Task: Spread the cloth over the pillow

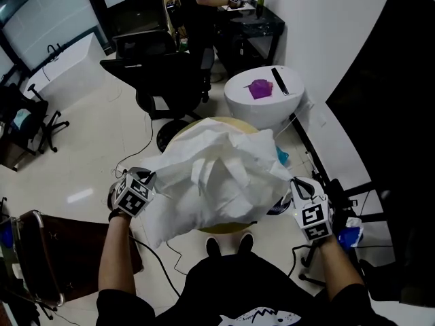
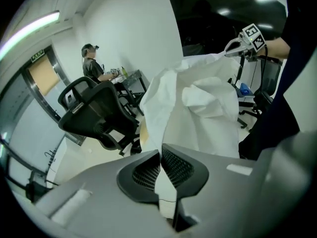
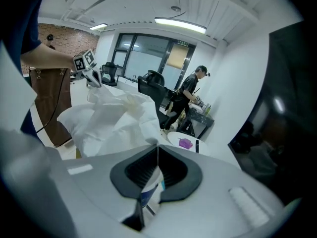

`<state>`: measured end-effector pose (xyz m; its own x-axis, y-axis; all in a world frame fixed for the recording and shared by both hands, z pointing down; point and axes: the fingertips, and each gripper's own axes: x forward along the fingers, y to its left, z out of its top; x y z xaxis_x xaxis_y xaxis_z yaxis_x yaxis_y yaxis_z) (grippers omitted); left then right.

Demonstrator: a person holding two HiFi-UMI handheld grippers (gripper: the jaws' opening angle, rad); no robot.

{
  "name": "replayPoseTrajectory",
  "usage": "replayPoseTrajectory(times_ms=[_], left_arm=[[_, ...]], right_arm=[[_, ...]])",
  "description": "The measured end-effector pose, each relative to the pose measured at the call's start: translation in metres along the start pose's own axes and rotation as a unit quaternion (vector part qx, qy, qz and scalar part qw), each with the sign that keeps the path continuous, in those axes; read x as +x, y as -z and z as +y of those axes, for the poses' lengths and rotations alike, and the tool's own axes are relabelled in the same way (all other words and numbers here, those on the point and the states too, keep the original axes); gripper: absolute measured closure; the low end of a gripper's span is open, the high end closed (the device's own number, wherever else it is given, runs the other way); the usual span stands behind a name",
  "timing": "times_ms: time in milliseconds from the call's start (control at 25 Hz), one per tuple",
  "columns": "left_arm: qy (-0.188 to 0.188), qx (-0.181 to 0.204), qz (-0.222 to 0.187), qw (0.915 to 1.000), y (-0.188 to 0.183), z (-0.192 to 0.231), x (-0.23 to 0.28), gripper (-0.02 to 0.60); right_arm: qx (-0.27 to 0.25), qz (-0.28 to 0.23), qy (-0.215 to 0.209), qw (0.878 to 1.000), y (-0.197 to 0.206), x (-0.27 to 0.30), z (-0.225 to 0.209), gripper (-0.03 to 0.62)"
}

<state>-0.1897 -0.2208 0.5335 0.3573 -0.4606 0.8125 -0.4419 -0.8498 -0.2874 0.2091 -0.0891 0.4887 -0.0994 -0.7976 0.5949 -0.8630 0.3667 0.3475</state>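
The crumpled white cloth [image 1: 217, 182] hangs bunched over the round tan tabletop [image 1: 221, 228]. The left gripper [image 1: 149, 182] and the right gripper [image 1: 296, 186] each have their fingers closed on a thin edge of it. A sharp tug could slip a hem free. I cannot tell a pillow apart beneath the cloth. Beyond the tabletop, a black office chair [image 1: 163, 73] and a white round stool [image 1: 262, 107] crowd the far side.

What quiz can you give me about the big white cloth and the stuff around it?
1. True or false: the left gripper has its jaws shut on the crumpled white cloth.
2. The small object on the round white table is: A green, B purple, C red?
3. How many grippers hold the cloth?
Key: 1 true; 2 B; 3 two, the right gripper too.
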Motion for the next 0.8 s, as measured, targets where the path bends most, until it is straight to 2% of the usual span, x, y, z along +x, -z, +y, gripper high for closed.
replayPoseTrajectory(times_ms=[200, 440, 800], left_arm=[[-0.044, 0.043, -0.004, 0.9981, -0.014, 0.021, -0.025, 0.581], [-0.1, 0.082, -0.006, 0.9915, -0.036, 0.059, -0.063, 0.581], [-0.186, 0.125, 0.004, 0.9745, -0.061, 0.119, -0.122, 0.581]], right_arm=[[-0.01, -0.019, 0.032, 0.999, -0.015, -0.004, -0.038, 0.58], [-0.034, -0.037, 0.072, 0.996, -0.046, -0.016, -0.09, 0.58], [-0.074, -0.075, 0.105, 0.989, -0.096, -0.022, -0.149, 0.58]])
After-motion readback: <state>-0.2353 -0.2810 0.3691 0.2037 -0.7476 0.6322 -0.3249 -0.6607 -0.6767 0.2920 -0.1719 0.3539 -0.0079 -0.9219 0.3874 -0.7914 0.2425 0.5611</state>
